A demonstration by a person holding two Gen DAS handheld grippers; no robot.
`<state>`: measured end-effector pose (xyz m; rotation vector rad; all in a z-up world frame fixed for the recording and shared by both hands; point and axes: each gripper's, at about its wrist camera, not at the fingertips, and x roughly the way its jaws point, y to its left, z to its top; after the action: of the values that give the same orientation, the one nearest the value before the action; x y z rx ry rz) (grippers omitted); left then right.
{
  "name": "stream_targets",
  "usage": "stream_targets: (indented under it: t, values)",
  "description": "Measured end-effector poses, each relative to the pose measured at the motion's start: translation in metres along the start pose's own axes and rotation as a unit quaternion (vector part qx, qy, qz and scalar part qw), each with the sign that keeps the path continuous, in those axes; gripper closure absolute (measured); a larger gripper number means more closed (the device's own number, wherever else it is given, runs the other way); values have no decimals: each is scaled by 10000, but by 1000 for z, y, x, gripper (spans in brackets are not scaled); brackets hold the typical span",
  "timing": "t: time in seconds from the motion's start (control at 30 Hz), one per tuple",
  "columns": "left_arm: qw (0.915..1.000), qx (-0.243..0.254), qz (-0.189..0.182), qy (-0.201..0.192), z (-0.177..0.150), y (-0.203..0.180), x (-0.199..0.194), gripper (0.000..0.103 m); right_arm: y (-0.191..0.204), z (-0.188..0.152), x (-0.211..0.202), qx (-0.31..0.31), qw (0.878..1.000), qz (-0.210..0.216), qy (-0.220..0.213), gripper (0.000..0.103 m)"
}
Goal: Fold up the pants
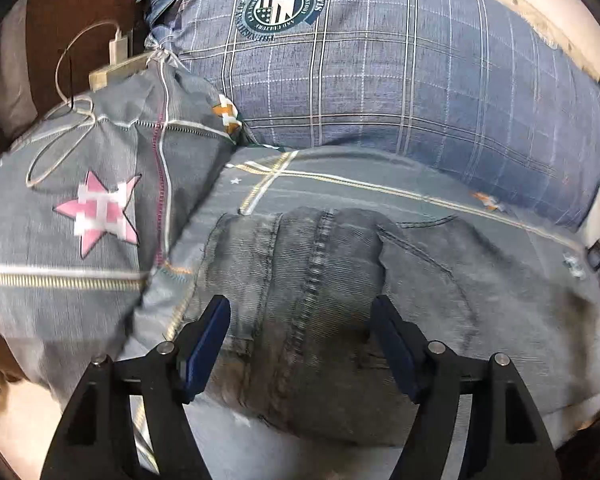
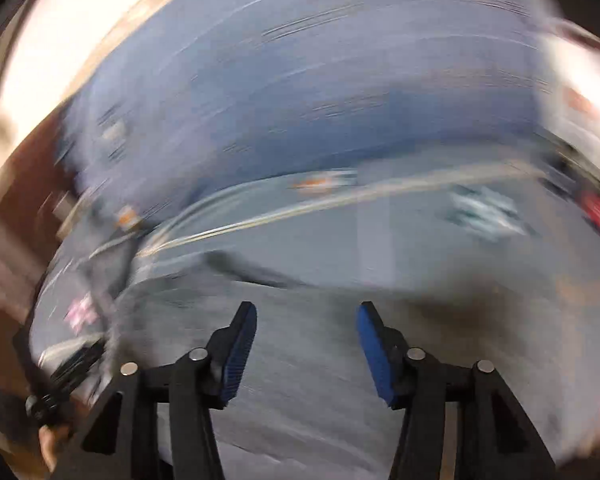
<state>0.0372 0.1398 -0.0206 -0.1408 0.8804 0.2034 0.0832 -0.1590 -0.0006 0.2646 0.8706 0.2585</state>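
Grey-blue denim pants [image 1: 319, 292] lie folded on a bed sheet, with a seam running down the middle and a pocket edge at the right. My left gripper [image 1: 301, 308] is open just above them, its blue-padded fingers [image 1: 208, 344] on either side of the seam, holding nothing. In the right wrist view everything is motion-blurred. My right gripper [image 2: 305, 312] is open and empty over grey cloth, likely the pants [image 2: 300, 360]. A dark shape at the lower left of that view may be the other gripper; I cannot tell.
A grey pillow with a pink star [image 1: 100, 216] lies left of the pants. A blue plaid quilt with a round emblem [image 1: 359, 72] lies behind. A white cable and charger [image 1: 116, 48] sit at the wooden headboard. Small objects [image 1: 599, 256] lie at the right edge.
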Motion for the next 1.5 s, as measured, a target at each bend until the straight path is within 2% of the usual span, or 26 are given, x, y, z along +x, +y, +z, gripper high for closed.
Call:
stream_targets:
  t: [0.07,0.1,0.17,0.27,0.3,0.33,0.37,0.5,0.57,0.7,0.77,0.83,0.93,0.97,1.0,1.03,1.07,1.13,1.2,1.3,1.33,1.37,1.4,1.43,1.47,1.5]
  values:
    - [9988,70,126,471,-8,3,27,30,42,22,47,-344,9981,339,371,47]
    - [9974,34,167,706,-20,8,39,30,56,25,63,-496,9968,336,527,47]
    - [9982,-94,58,590,-32,16,42,26,84,31,109,-824,9913,322,970,47]
    - [9989,-55,24,467,-37,21,39,24,96,24,156,-1304,9802,77,1487,48]
    - [9990,-72,5,445,-39,23,39,22,99,20,168,-1449,9761,-27,1618,53]
    - [9990,-100,-11,445,-38,24,41,22,100,17,176,-1544,9734,-156,1683,81]
    - [9990,-123,-24,431,-40,26,40,22,99,16,182,-1602,9710,-327,1743,94]
    - [9993,-118,-8,365,-49,28,32,21,88,22,199,-1792,9658,-881,1656,94]
    - [9992,-125,-11,372,-39,26,40,20,82,30,199,-1684,9694,-816,1587,93]
    - [9993,-112,-25,359,-38,26,43,19,89,37,165,-1595,9773,-1027,943,92]
    - [9993,-112,-19,356,-38,26,43,19,94,31,142,-1499,9829,-814,694,91]
    - [9993,-115,-11,351,-38,26,44,19,96,16,122,-1274,9895,-102,681,88]
    - [9993,-127,-8,340,-39,27,43,18,80,-6,134,-788,9821,1143,1271,72]
    - [9994,-128,-10,333,-39,27,43,18,69,-13,145,-707,9822,1058,1380,71]
    - [9994,-130,-13,324,-40,27,42,18,53,-16,159,-571,9854,720,1435,71]
    - [9994,-127,-3,311,-40,27,42,18,37,-14,168,-362,9866,722,1419,79]
    - [9995,-122,4,305,-41,27,42,18,19,-10,167,16,9860,1119,1237,80]
    - [9995,-124,11,283,-42,27,41,18,-4,-3,145,673,9887,1012,879,74]
    - [9995,-130,46,280,-41,26,42,16,-1,-3,122,538,9886,1270,599,74]
    - [9994,-171,77,281,-41,27,43,15,0,-16,115,327,9829,1710,597,70]
    - [9995,-168,75,276,-41,27,43,15,-7,-19,127,295,9861,1484,690,66]
    - [9995,-142,77,263,-41,27,43,15,-15,-21,139,345,9883,1231,830,76]
    - [9996,-112,82,232,-41,27,43,15,-33,-23,151,638,9854,1297,895,82]
    - [9997,-96,88,220,-41,27,42,15,-45,-22,148,969,9807,1502,799,81]
    - [9998,-81,85,186,-41,27,40,15,-47,-20,138,1057,9814,1417,747,76]
    - [9998,-85,82,180,-41,27,40,15,-43,-19,118,834,9866,1323,462,76]
